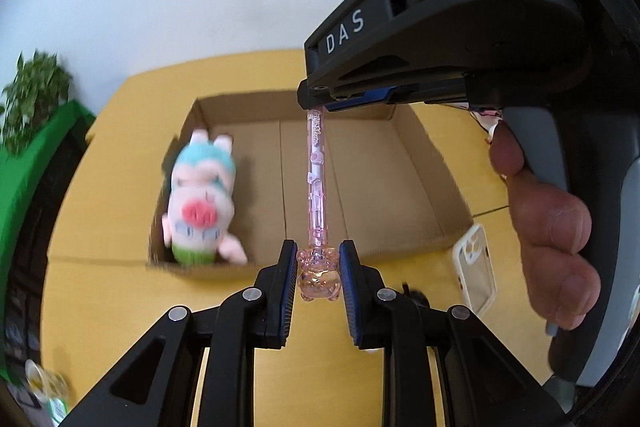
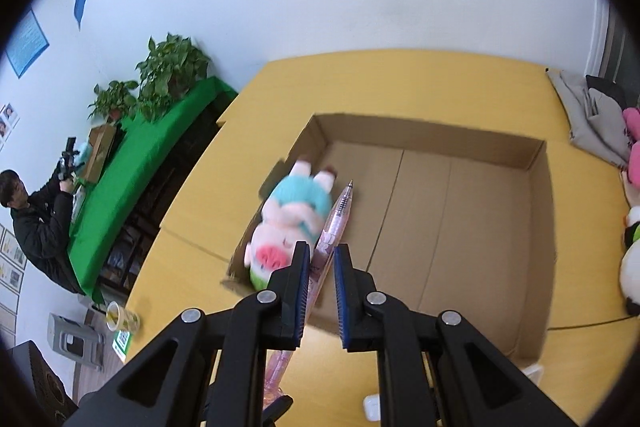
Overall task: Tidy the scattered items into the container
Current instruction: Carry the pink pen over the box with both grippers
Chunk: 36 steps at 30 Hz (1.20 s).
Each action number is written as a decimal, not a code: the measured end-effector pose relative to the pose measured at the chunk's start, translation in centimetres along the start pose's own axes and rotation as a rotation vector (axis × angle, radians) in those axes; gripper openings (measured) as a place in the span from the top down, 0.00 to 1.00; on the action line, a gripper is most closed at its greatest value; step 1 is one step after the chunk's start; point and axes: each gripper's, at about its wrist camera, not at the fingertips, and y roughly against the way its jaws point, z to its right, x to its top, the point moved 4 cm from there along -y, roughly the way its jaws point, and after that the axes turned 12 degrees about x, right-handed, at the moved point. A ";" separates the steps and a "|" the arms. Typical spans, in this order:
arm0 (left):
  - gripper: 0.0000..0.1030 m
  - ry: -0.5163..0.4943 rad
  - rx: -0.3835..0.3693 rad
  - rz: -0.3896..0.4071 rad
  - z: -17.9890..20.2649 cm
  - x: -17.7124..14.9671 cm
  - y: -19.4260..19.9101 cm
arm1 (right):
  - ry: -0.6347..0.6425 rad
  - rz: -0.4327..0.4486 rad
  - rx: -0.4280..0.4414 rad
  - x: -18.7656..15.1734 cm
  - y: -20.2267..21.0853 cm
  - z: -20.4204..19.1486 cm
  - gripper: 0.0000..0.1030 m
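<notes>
Both my jaws pinch one pink pen [image 1: 316, 163], left gripper [image 1: 319, 269] at its charm, right gripper [image 2: 322, 269] mid-barrel, steadying it above the cardboard box [image 1: 424, 163].

1 pen [image 1: 317, 163], 1 plush pig [image 1: 200, 203], 1 box [image 1: 424, 163]
</notes>
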 end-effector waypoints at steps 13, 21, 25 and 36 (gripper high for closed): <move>0.79 0.005 -0.005 -0.077 -0.7 5.7 -5.1 | -0.031 -0.050 -0.020 5.5 -4.9 3.3 0.89; 0.79 0.028 -0.010 -0.165 -1.3 5.3 -11.4 | -0.081 -0.128 -0.001 5.8 -10.8 6.8 0.89; 0.79 0.040 -0.015 -0.215 -1.3 4.5 -14.4 | -0.102 -0.171 0.005 5.0 -13.7 8.3 0.89; 0.79 0.068 0.008 -0.336 -1.6 1.0 -20.2 | -0.164 -0.294 0.036 1.4 -21.0 11.5 0.90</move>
